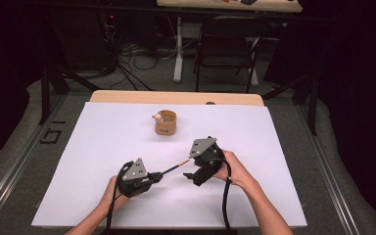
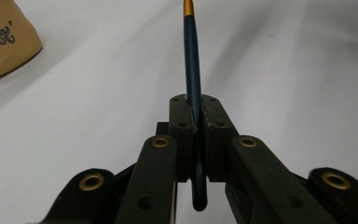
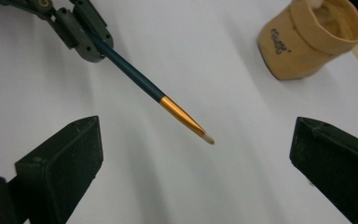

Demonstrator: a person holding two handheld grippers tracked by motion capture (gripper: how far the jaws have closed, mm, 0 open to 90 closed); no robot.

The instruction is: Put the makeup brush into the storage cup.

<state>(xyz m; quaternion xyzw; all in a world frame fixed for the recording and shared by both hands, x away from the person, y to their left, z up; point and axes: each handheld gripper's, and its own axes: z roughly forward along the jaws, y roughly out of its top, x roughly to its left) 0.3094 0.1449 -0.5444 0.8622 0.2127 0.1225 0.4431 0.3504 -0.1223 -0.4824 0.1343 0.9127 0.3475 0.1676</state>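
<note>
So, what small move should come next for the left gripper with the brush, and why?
Probably swing the left gripper toward the tan cup. Its jaws clamp the paintbrush by the dark handle, while the right gripper stands open and apart from the tip, so the brush rests with the left alone.

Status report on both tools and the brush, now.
Left tool shut on the brush. Right tool open, nothing between its jaws. Brush tip points at the right tool. Tan pouch stands apart, not in the way.
</note>
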